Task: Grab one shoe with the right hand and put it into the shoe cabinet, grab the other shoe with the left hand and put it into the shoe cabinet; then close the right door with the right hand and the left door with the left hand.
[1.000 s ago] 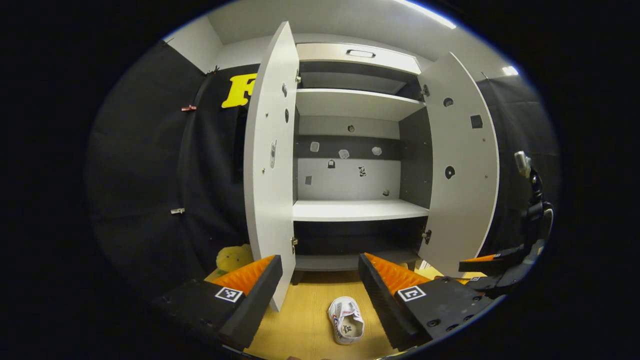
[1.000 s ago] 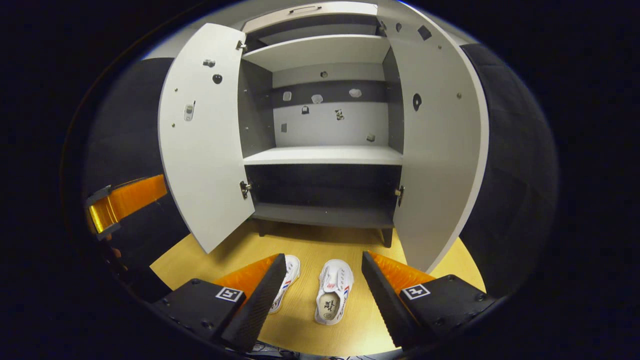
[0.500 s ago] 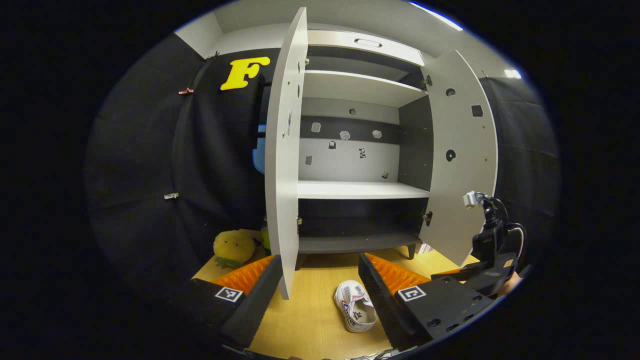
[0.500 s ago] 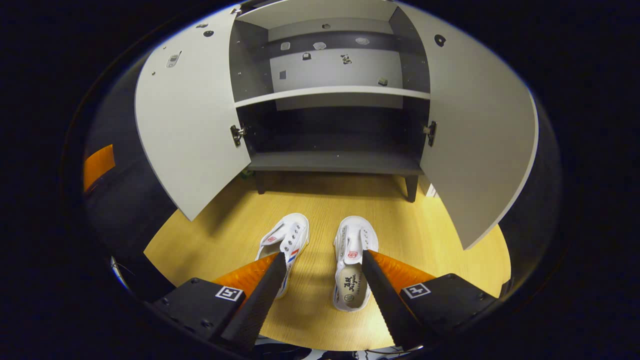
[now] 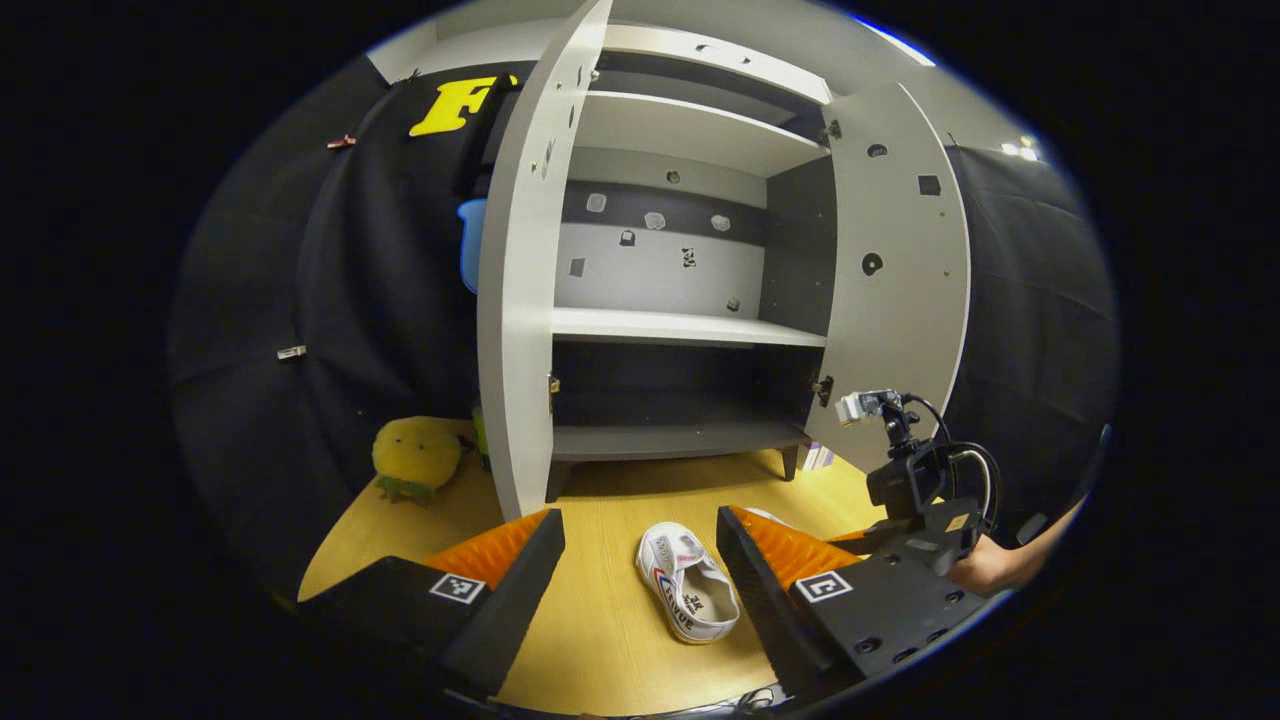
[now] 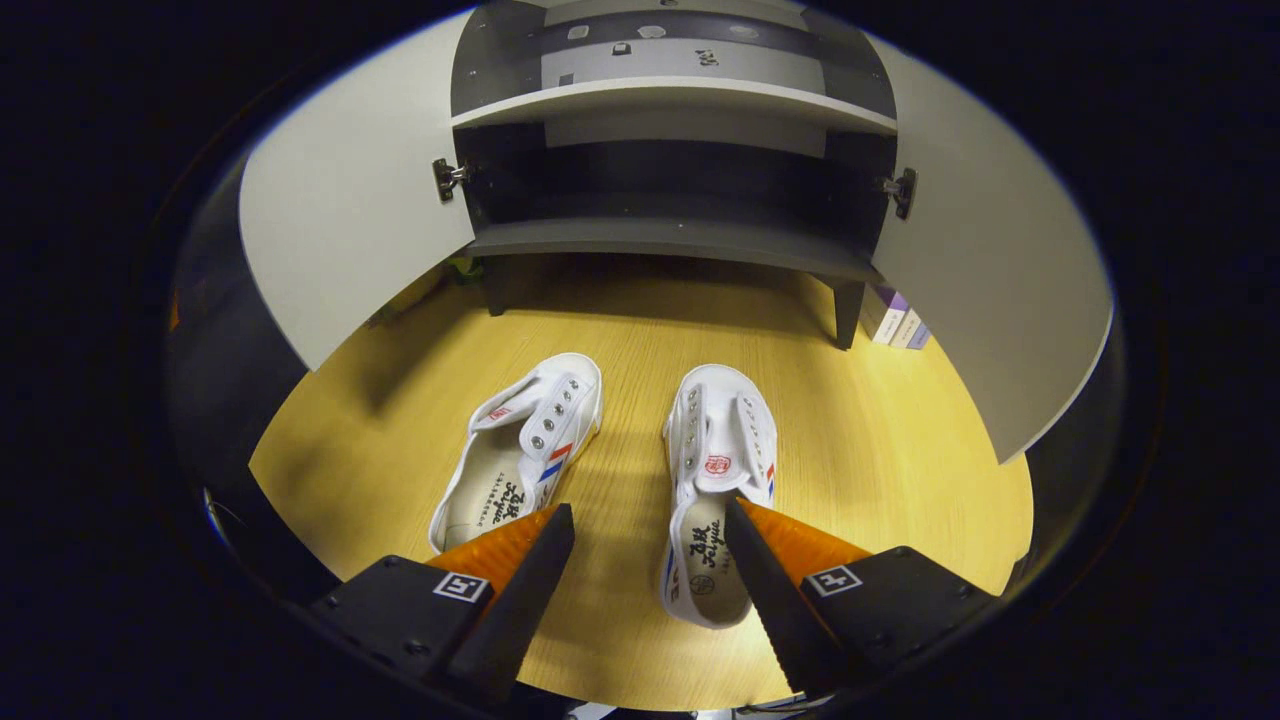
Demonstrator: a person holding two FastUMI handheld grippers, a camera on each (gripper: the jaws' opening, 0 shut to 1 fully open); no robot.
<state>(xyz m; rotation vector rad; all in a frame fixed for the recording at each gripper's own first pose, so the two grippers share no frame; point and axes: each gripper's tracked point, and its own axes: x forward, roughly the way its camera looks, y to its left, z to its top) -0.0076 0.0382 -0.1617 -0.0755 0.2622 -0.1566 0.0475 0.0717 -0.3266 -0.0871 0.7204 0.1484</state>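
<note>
Shoes are lying side by side on the light wooden floor (image 6: 880, 440) before the grey-and-white shoe cabinet (image 6: 670, 235), toes toward it: the left white canvas shoe (image 6: 525, 445) and the right white canvas shoe (image 6: 715, 480). I am holding my right gripper (image 6: 645, 520) low over them, fingers spread wide and gripping nothing. My left gripper (image 5: 640, 525) is hanging open too. Both white cabinet doors, left (image 5: 515, 290) and right (image 5: 900, 290), are standing open.

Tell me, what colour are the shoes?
White shoes, with red and blue stripes, clearest in the right gripper view.
</note>
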